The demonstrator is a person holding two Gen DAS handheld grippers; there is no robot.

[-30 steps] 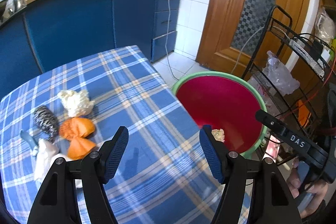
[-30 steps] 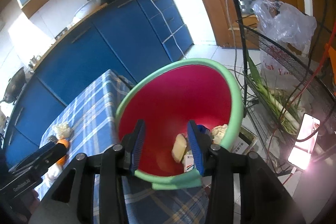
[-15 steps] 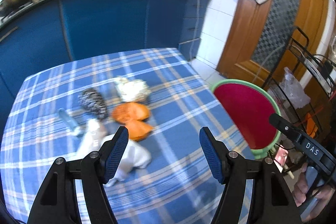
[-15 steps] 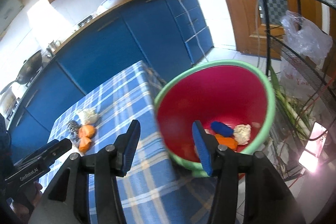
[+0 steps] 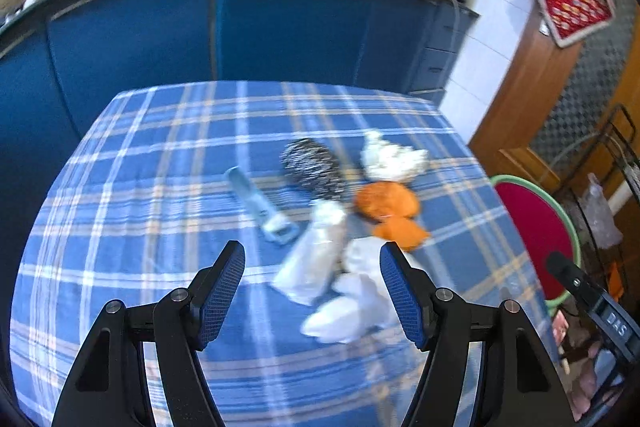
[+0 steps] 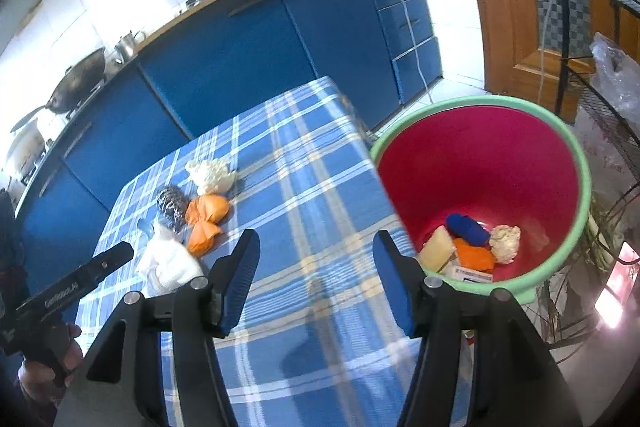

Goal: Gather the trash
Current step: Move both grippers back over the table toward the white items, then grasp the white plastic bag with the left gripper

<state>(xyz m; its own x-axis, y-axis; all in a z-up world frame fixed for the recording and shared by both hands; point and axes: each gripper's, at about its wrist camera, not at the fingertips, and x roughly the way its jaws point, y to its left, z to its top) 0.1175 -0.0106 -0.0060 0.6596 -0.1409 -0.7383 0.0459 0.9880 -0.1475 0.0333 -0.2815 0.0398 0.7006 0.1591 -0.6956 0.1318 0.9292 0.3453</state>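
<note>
A table under a blue plaid cloth (image 5: 168, 163) is seen beneath both pairs of fingers. The red bucket with a green rim (image 6: 560, 131) is placed off the table edge, ahead and to the right of the right gripper (image 6: 316, 279), whose fingers are spread with nothing between them, having just been opening; a blue piece (image 6: 467, 229), orange scrap and pale lumps are seen at the bucket's bottom. The left gripper (image 5: 312, 291) is held spread and empty above the cloth. Just past its fingertips white crumpled paper (image 5: 352, 303) is found, then orange peel (image 5: 390, 207), a metal scourer (image 5: 314, 167), a white wad (image 5: 390, 157) and a pale blue peeler (image 5: 260, 205) to the left.
</note>
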